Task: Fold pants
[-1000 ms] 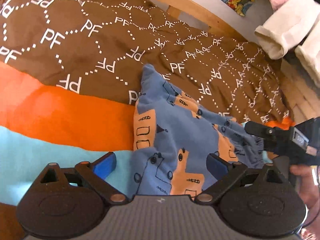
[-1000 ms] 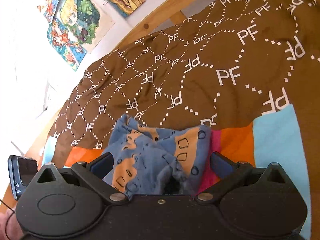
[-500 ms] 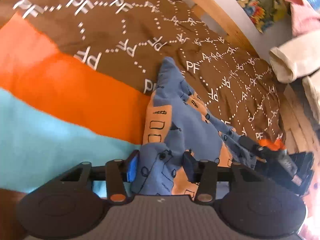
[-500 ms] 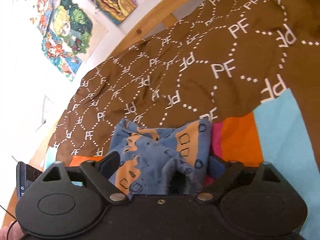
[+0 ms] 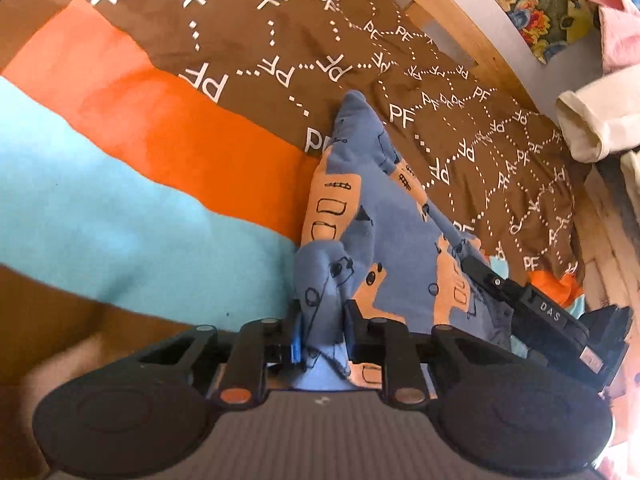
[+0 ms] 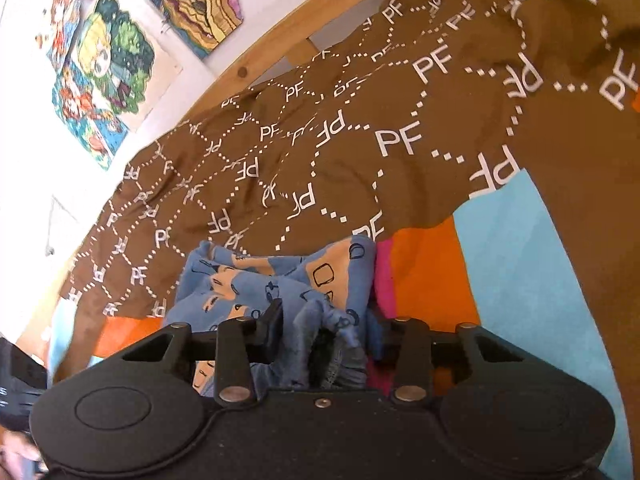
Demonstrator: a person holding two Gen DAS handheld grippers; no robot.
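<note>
On the bed's brown duvet (image 5: 248,28), left tongs (image 5: 322,338) and right tongs (image 6: 324,334) have just been closing, each pinching the blue pants (image 5: 384,240) bunched between its jaws.

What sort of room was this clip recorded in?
Most likely a bedroom, perhaps a child's. The pants lie on a bed with a brown patterned duvet and a wooden bed frame, and colourful cartoon drawings hang on the wall behind it.

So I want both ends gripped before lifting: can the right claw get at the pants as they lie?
Probably yes. The right claw already straddles a bunched edge of the pants, its jaws just closing; nothing blocks it. The left claw pinches the other end.
</note>
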